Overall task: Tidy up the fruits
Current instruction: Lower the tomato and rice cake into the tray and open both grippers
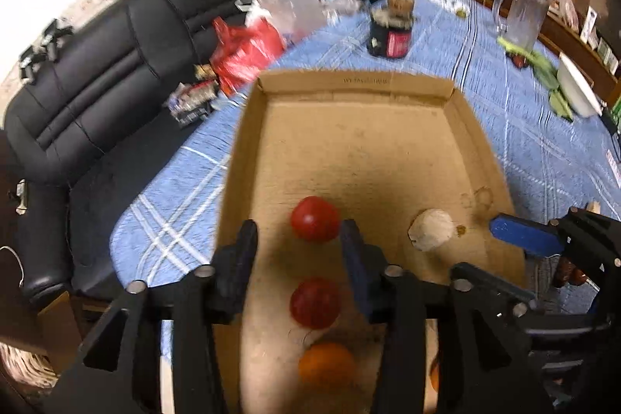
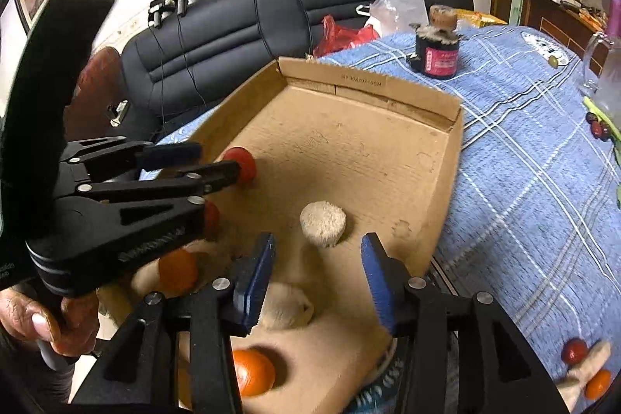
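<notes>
A shallow cardboard tray [image 1: 349, 92] [image 2: 372, 96] lies on the blue checked tablecloth. In it are two red fruits [image 1: 315, 224] [image 1: 314, 303], an orange [image 1: 326, 363], and a pale round fruit [image 1: 431, 229] [image 2: 323, 223]. My left gripper [image 1: 300, 239] is open and empty, its jaws on either side of the two red fruits' line; it also shows in the right wrist view [image 2: 205, 158]. My right gripper [image 2: 318, 251] is open and empty above the tray, near the pale fruit. Another pale fruit [image 2: 287, 305] and an orange [image 2: 254, 371] lie beneath it.
A dark jar [image 1: 390, 33] [image 2: 436, 51], a glass jug [image 1: 522, 14] and a white bowl [image 1: 578, 88] stand on the table beyond the tray. Small red and orange fruits [image 2: 574, 352] lie on the cloth at right. A black sofa [image 1: 116, 72] holds bags.
</notes>
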